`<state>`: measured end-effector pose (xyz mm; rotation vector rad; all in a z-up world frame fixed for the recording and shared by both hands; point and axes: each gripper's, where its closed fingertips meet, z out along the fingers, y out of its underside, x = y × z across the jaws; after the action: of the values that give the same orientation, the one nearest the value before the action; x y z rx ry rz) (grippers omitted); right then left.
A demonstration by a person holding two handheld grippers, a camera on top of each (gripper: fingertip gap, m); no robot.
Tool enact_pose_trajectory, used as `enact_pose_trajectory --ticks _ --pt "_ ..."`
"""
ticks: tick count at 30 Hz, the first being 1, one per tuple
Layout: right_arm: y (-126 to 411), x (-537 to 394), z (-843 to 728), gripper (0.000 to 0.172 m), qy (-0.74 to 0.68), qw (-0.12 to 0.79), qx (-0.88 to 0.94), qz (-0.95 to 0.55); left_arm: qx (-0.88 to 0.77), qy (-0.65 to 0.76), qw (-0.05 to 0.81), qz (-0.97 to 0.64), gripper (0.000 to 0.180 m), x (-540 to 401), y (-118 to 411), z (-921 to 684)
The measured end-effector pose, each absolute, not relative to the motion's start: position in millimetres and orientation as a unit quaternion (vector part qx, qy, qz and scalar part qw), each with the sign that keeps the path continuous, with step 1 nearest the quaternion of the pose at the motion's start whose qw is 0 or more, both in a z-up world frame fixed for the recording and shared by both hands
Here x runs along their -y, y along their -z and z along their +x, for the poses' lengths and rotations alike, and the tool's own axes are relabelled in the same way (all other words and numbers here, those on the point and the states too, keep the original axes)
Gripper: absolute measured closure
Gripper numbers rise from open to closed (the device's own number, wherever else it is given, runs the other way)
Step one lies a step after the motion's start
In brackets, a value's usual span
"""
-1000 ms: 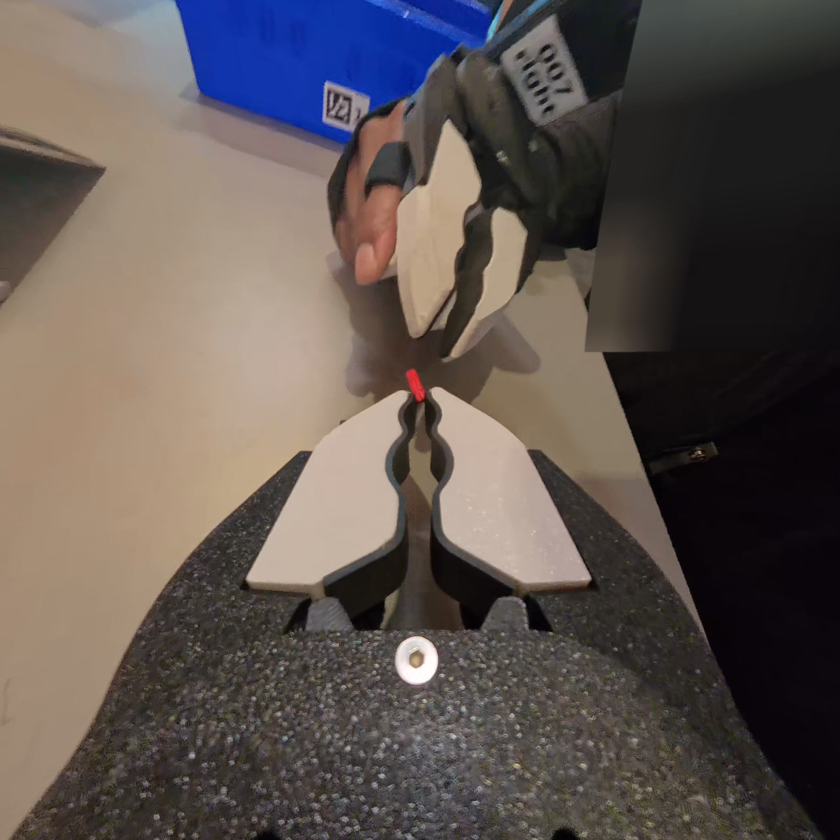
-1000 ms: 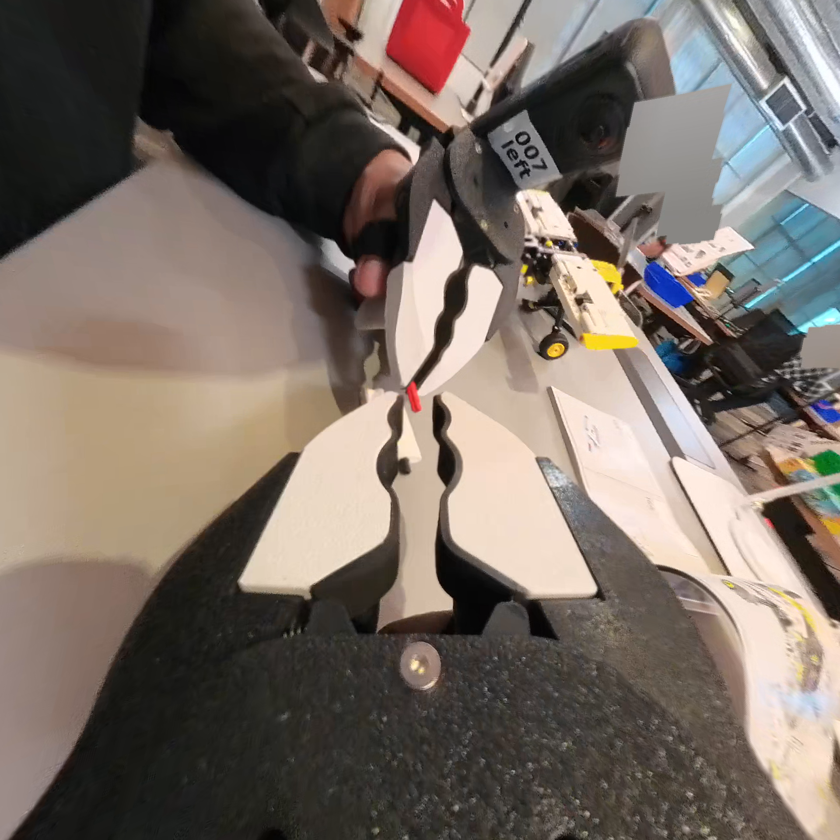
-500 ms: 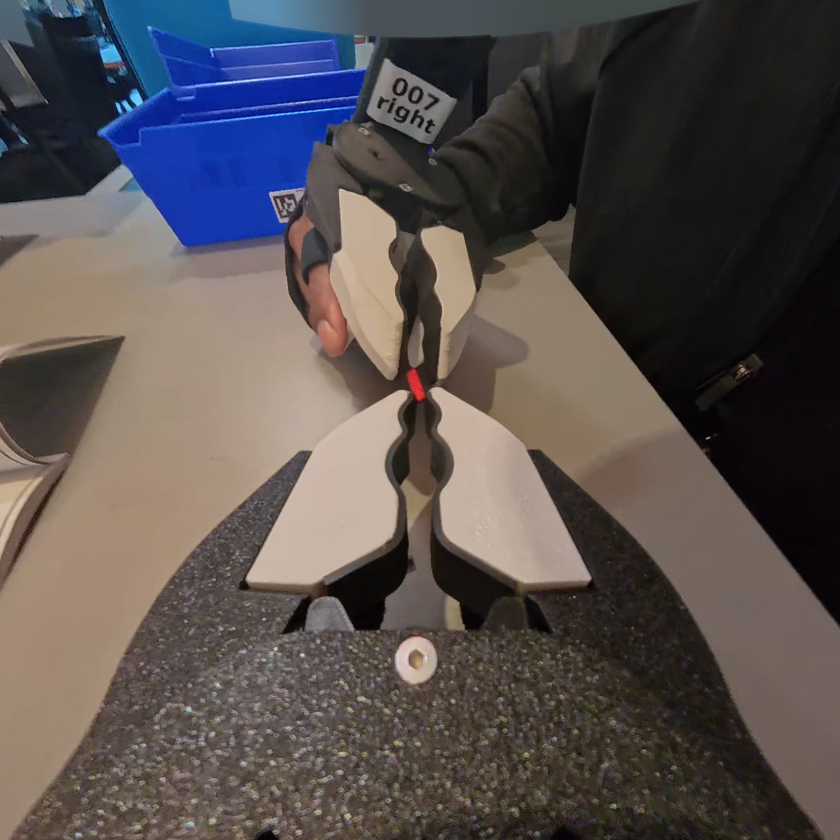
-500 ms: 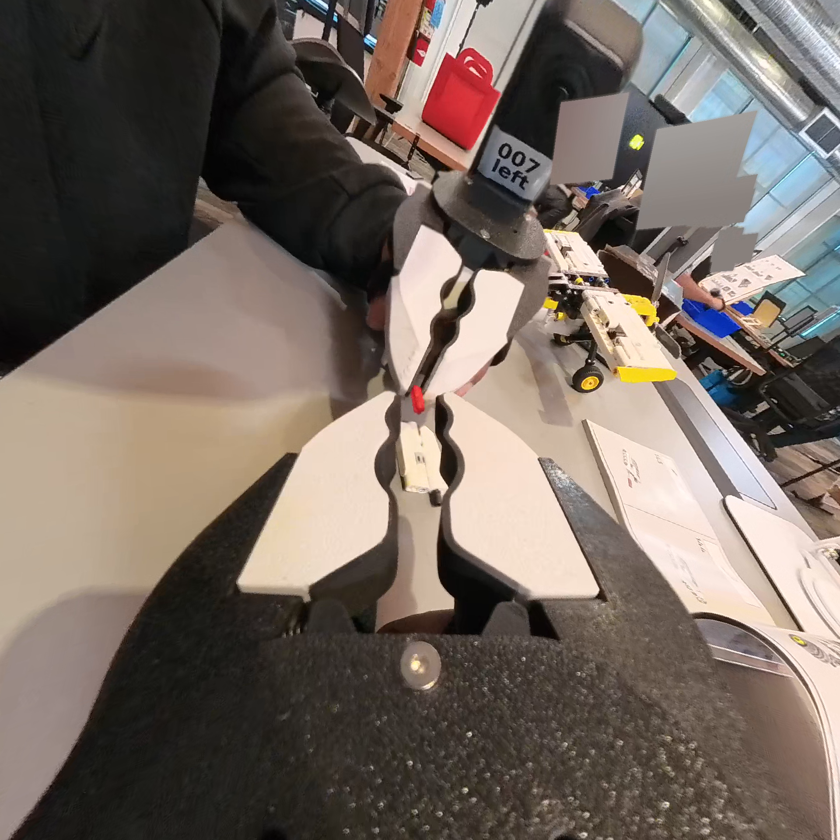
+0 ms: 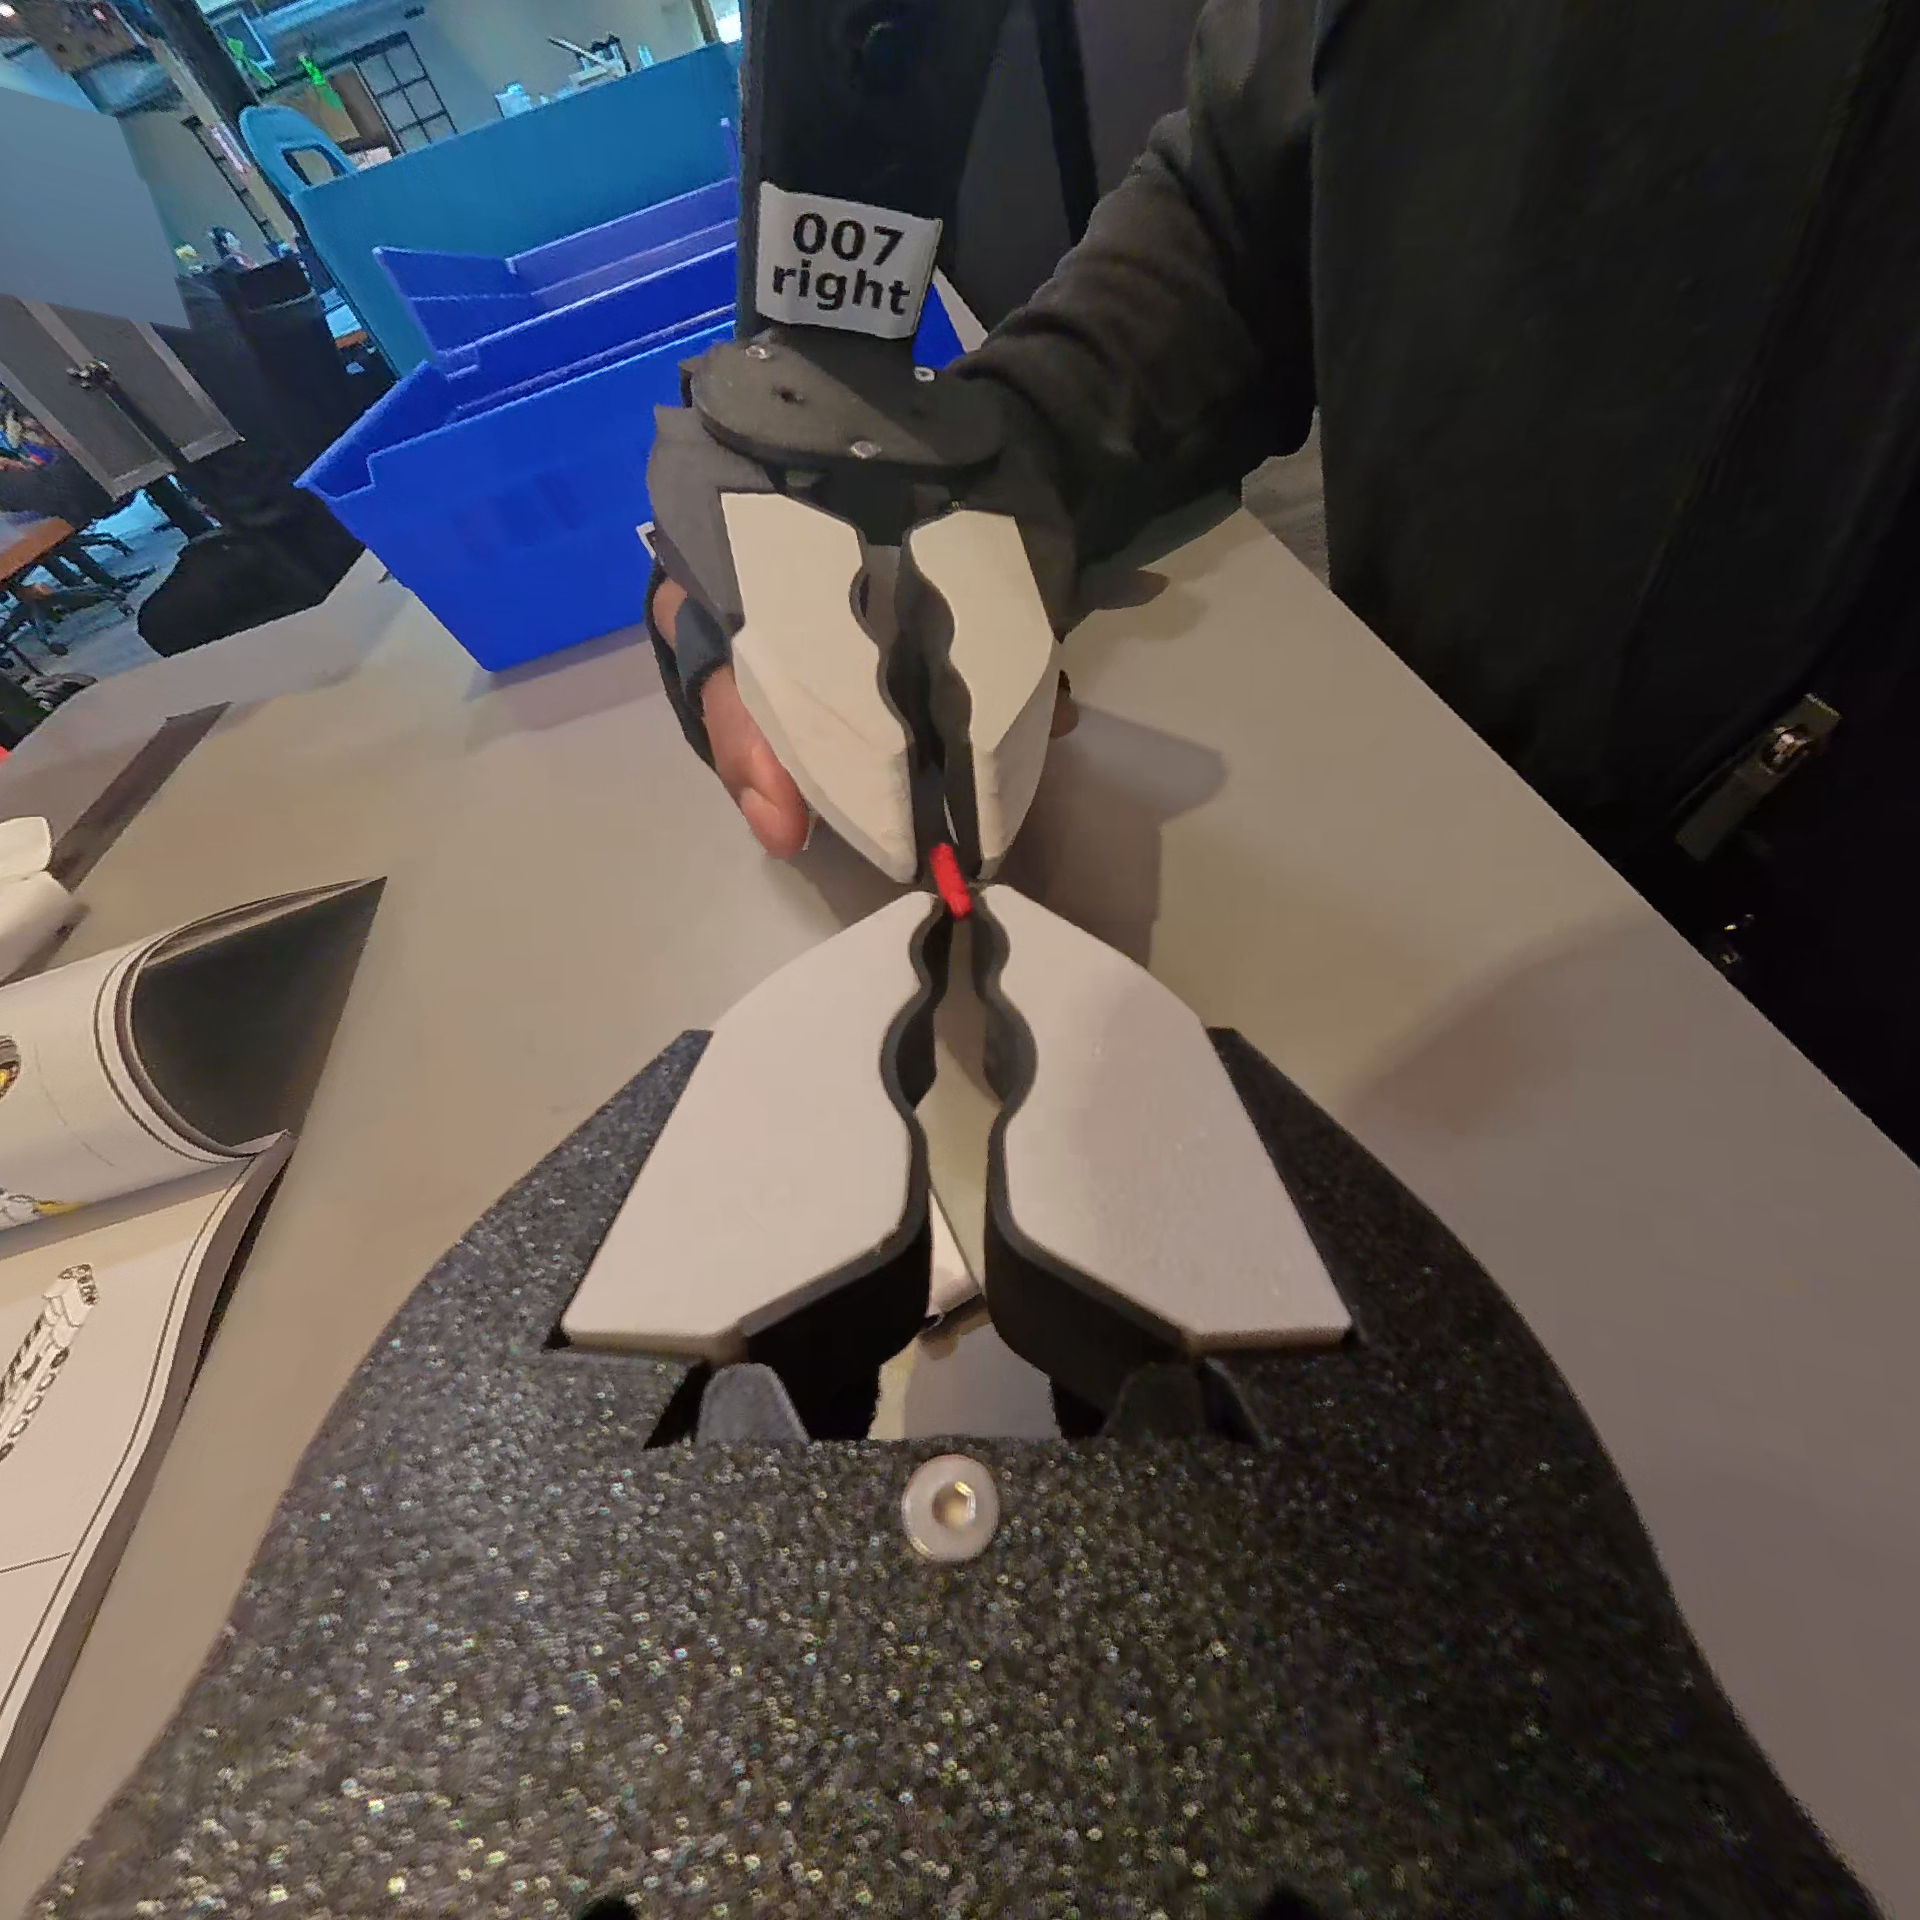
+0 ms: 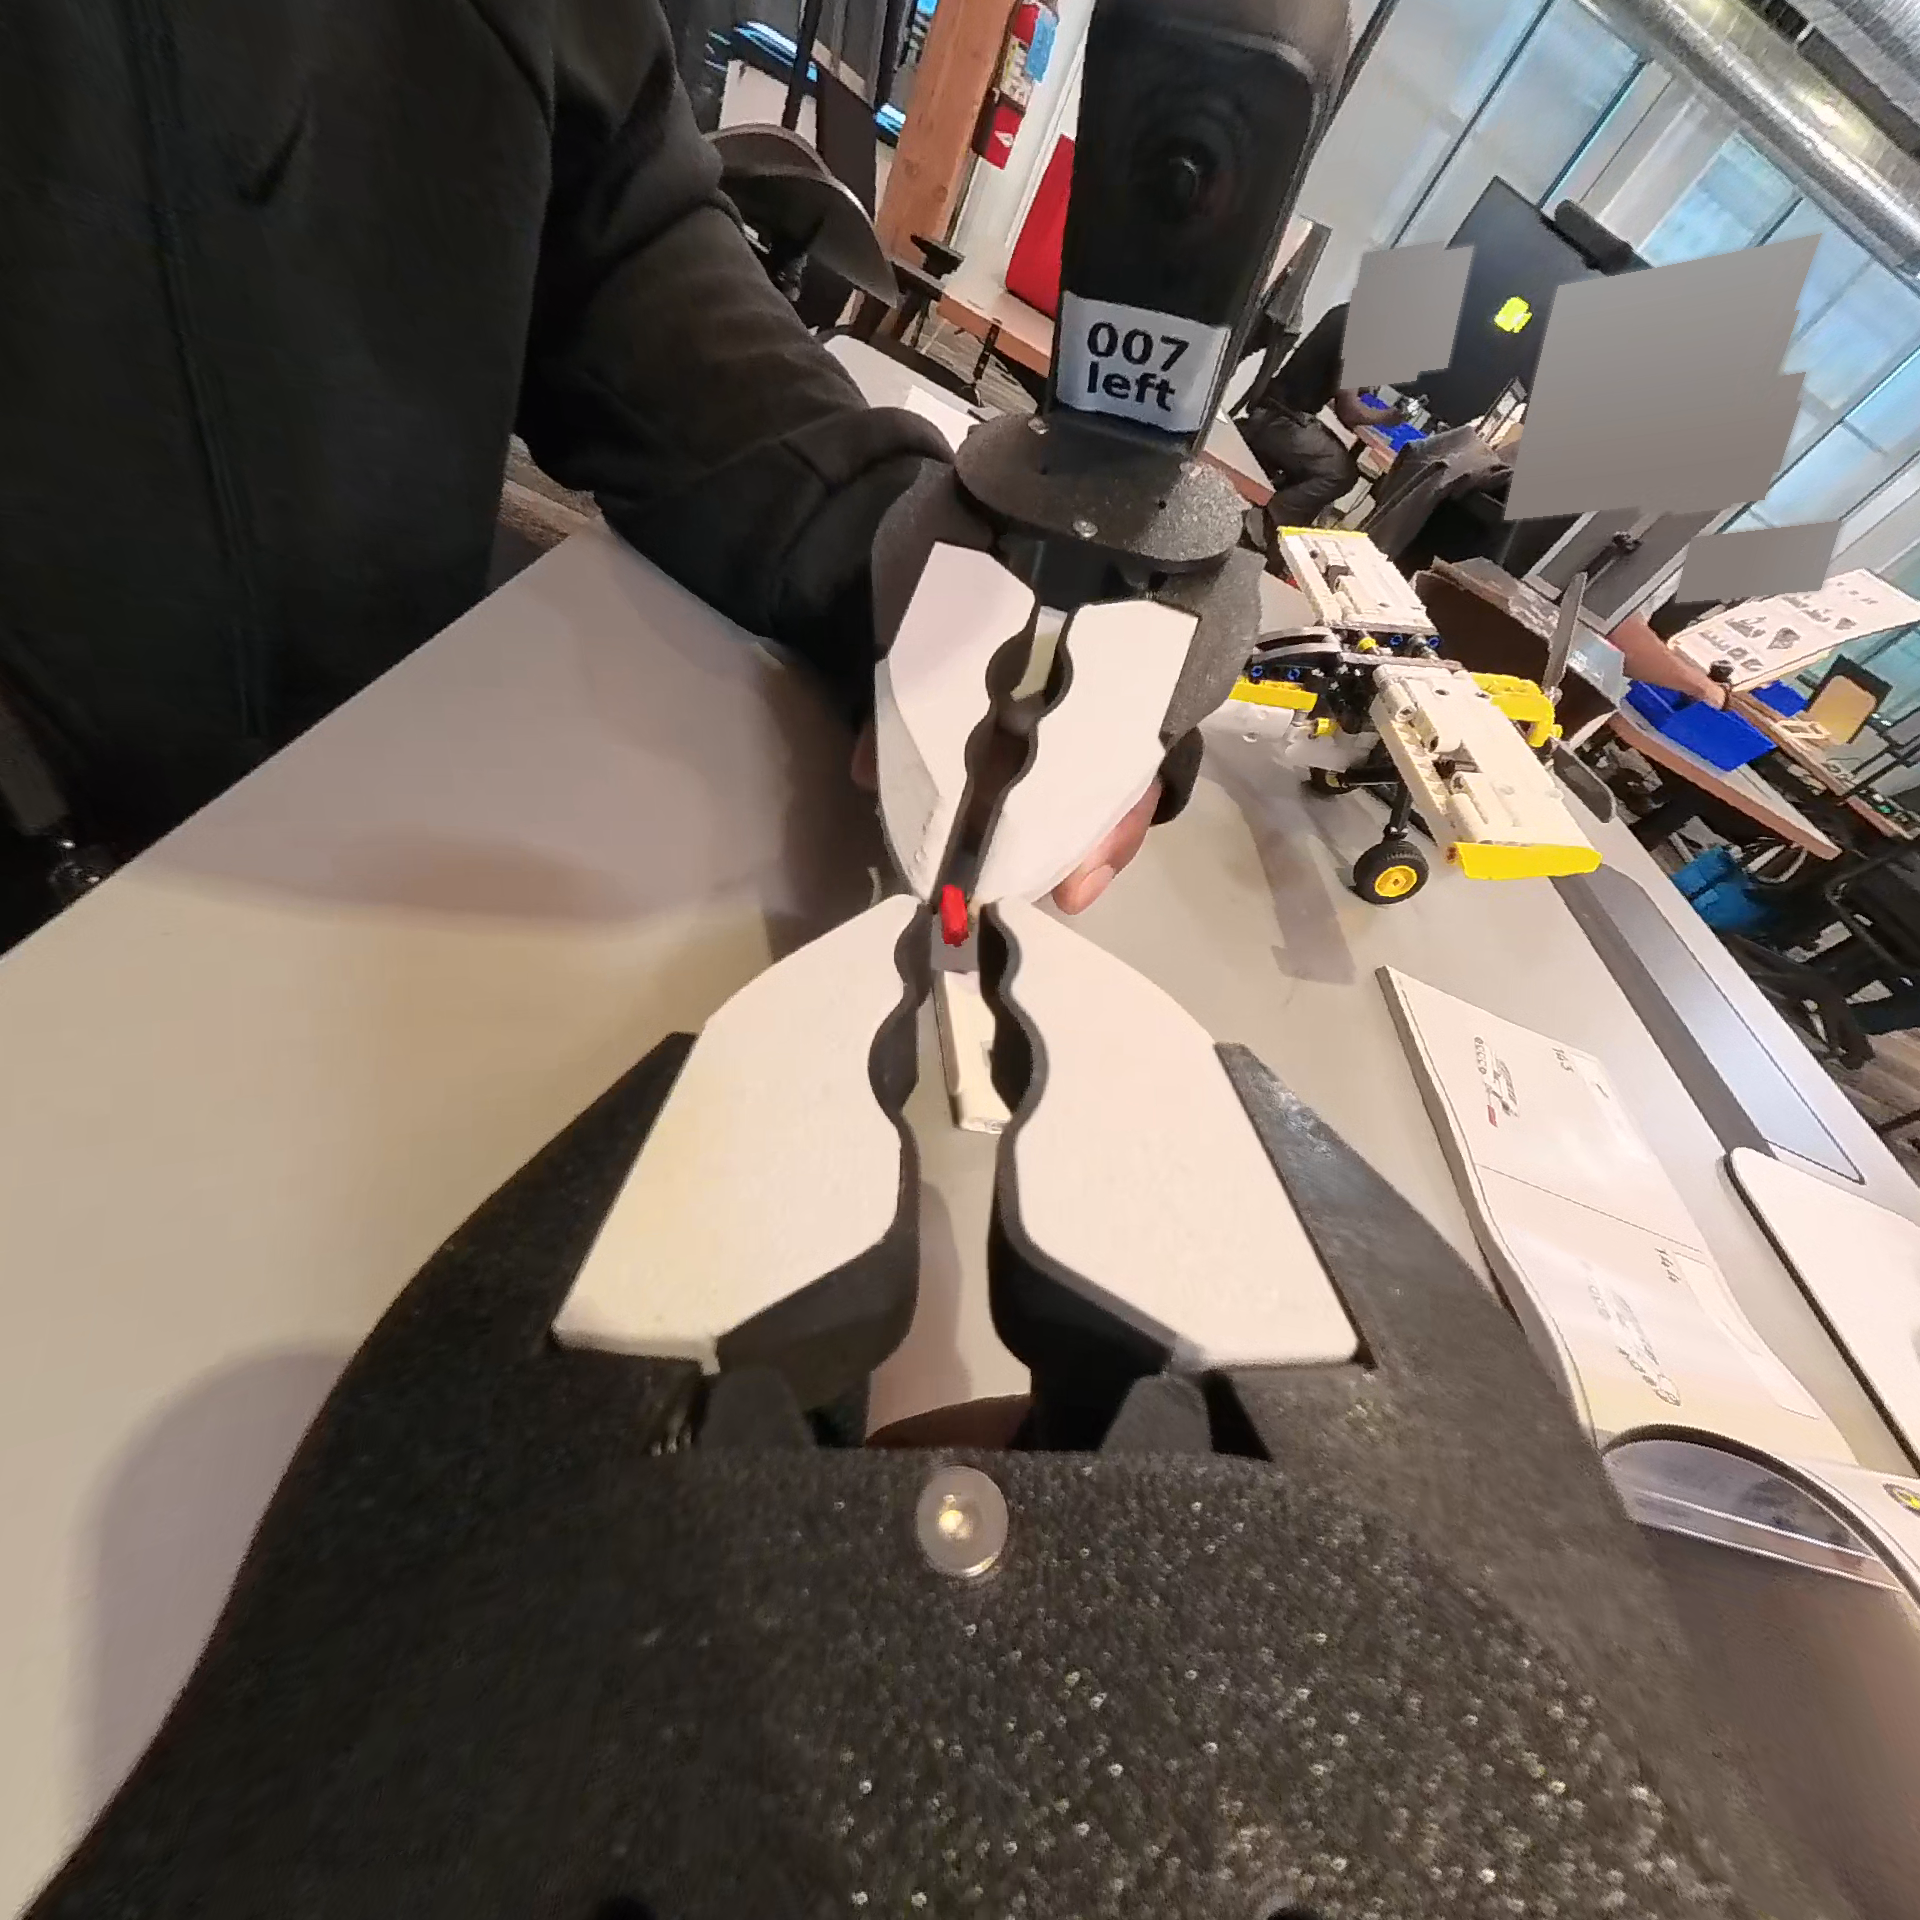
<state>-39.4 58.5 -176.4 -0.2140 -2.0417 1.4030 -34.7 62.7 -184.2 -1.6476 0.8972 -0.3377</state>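
Left gripper (image 5: 951, 914): jaws nearly closed, tips pinching a small red plastic peg (image 5: 948, 878) that sticks out just ahead of them.

Right gripper (image 6: 951, 920): jaws narrowly parted around a cream plastic bar (image 6: 966, 1060) lying lengthwise between them; it looks gripped.

Both are held above the grey tabletop (image 5: 520, 883), tips nose to nose. The peg sits at the bar's front end. I cannot tell whether it has entered the bar.

A blue bin (image 5: 540, 499) sits behind the hand-held gripper. A toy truck (image 6: 1423, 717) and open booklet (image 6: 1579, 1226) lie beside it.
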Motion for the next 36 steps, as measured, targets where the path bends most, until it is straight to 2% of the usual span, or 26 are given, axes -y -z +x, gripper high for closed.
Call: enact_pose_trajectory --ticks 21,28,36 --pt "179 -55 -38 0.167 -0.529 0.323 0.782 -0.073 -0.386 0.154 0.575 -0.705 0.177 -62 184 -31" --pt "181 -64 -42 0.167 -0.513 0.331 0.788 -0.082 -0.334 0.169 0.534 -0.758 0.175 -69 194 -42" --pt "183 -76 -46 0.167 -0.491 0.342 0.796 -0.092 -0.219 0.147 0.391 -0.882 0.145 -73 235 -76"
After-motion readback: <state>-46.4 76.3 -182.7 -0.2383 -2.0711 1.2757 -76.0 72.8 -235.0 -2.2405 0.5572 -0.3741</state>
